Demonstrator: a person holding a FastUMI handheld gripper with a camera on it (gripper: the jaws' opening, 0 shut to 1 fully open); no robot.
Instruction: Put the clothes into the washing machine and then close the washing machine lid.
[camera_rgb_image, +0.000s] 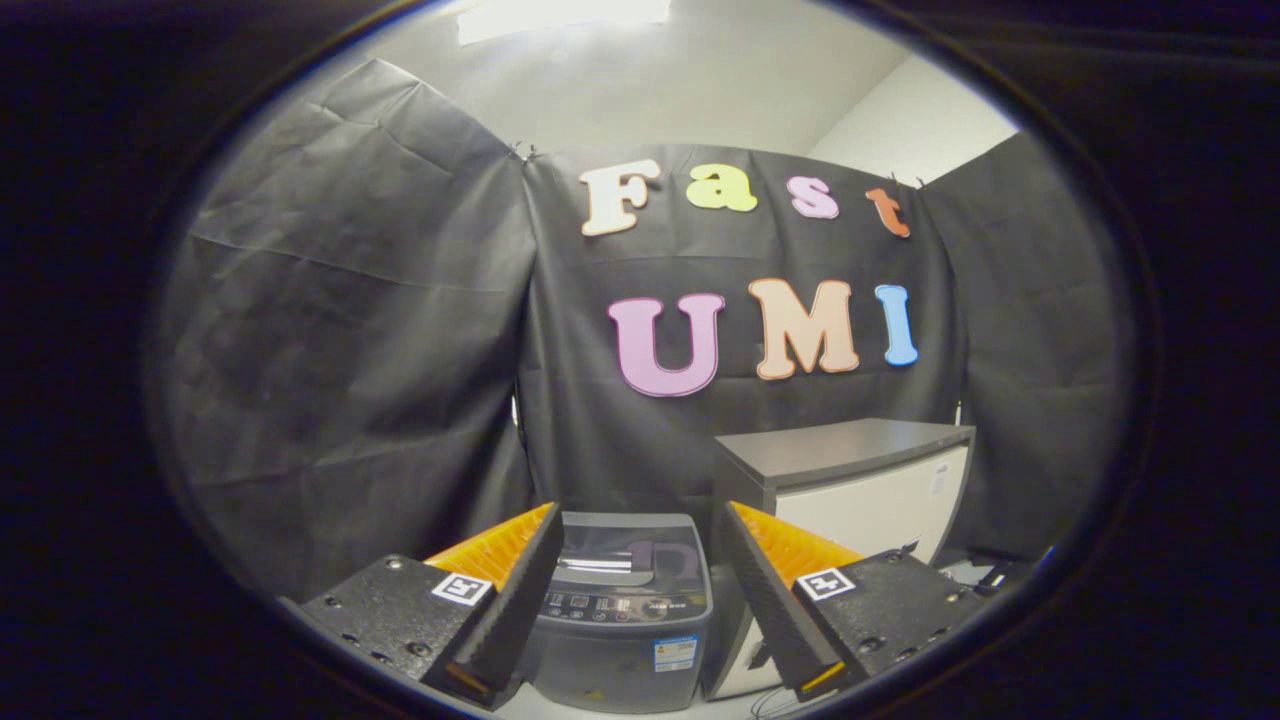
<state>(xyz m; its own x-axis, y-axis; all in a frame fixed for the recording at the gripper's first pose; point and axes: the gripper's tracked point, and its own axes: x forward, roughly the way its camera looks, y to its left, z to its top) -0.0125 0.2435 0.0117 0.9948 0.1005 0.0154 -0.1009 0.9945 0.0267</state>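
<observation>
Fingers of the hand-held gripper stand spread wide, holding nothing. Between them, a little way ahead, sits a small grey top-loading washing machine, its lid apparently down, though glare blurs it. A white cabinet stands just beside it. No clothes lie near, so a closed lid could block loading, and reaching blind risks knocking the machine.
</observation>
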